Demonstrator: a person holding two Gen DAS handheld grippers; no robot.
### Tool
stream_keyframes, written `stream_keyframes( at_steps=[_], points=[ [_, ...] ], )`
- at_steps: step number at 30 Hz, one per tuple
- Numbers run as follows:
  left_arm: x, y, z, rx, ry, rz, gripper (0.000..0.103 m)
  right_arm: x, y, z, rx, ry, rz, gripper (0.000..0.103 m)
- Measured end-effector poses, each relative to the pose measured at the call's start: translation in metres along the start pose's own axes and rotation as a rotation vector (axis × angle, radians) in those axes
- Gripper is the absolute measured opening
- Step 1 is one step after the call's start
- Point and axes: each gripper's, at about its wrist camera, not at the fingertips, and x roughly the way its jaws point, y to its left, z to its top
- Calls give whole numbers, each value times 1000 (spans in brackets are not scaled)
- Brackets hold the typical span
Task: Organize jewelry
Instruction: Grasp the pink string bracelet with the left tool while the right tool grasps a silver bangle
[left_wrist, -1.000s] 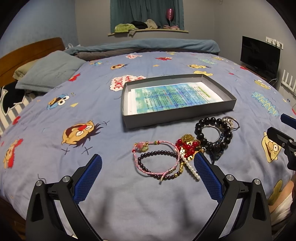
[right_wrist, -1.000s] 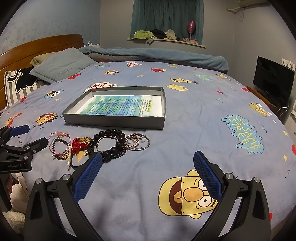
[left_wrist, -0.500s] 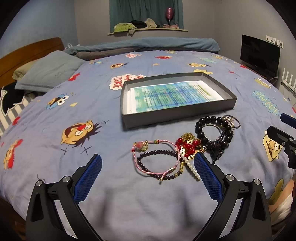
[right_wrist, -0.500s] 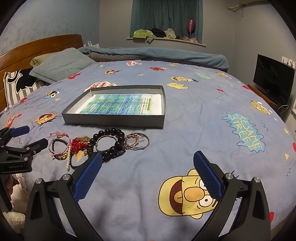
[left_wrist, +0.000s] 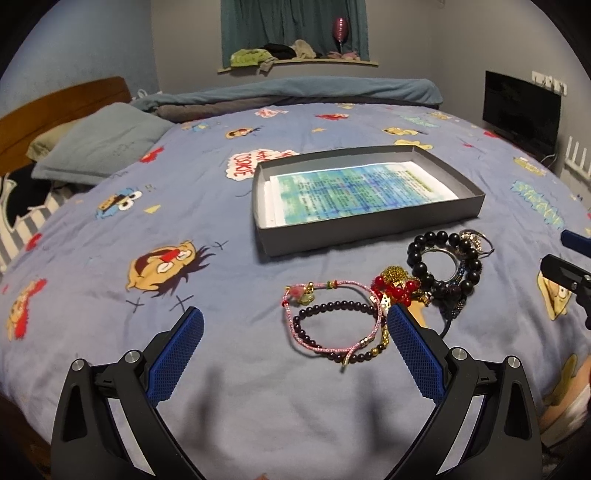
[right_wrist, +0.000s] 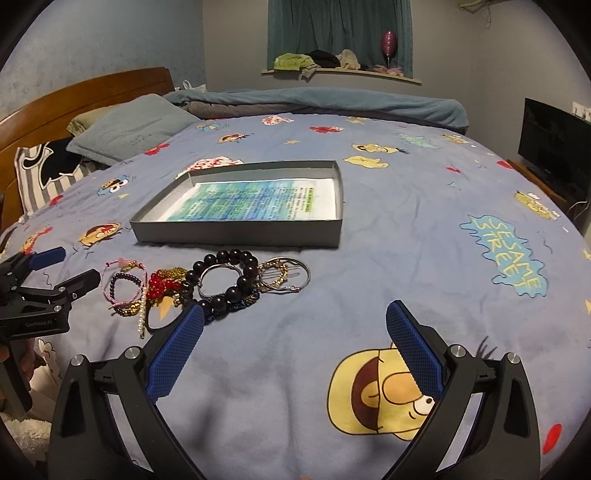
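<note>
A pile of jewelry lies on the blue bedspread in front of a shallow grey box lined with a printed sheet; the box also shows in the right wrist view. The pile holds a pink cord bracelet, a dark small-bead bracelet, red beads, a big black-bead bracelet and silver bangles. My left gripper is open and empty, low over the bed just before the pink bracelet. My right gripper is open and empty, right of the pile.
Pillows and a wooden headboard lie at the left. A folded blanket runs along the far edge. A black TV stands beyond the bed's right side. Each gripper shows at the edge of the other's view.
Both views have shifted only slightly; the jewelry and box have not moved. Both grippers stay open.
</note>
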Motion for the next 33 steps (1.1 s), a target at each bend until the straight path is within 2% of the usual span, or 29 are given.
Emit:
stream_keyframes(
  at_steps=[8, 10, 12, 17, 19, 20, 23, 25, 33],
  points=[
    [15, 16, -5, -8, 18, 1, 94, 13, -11, 2, 15, -14, 20, 97],
    [18, 20, -6, -12, 21, -4, 88, 18, -13, 3, 20, -9, 18, 97],
    [23, 23, -6, -13, 34, -15, 70, 22, -15, 3, 24, -1, 16, 96],
    [31, 25, -6, -4, 46, -44, 56, 36, -16, 8, 17, 8, 15, 79],
    [33, 23, -6, 8, 50, -54, 46, 44, -15, 10, 8, 22, 24, 70],
    [35, 22, -6, 16, 55, -61, 42, 47, -14, 10, 6, 30, 33, 69],
    [38, 20, -7, 27, 59, -64, 37, 56, -11, 9, 8, 53, 64, 65],
    [41, 21, -8, 24, 69, -71, 32, 63, -9, 9, 7, 75, 70, 53],
    [46, 22, -8, 31, 73, -84, 30, 85, -6, 13, -2, 109, 87, 52]
  ],
)
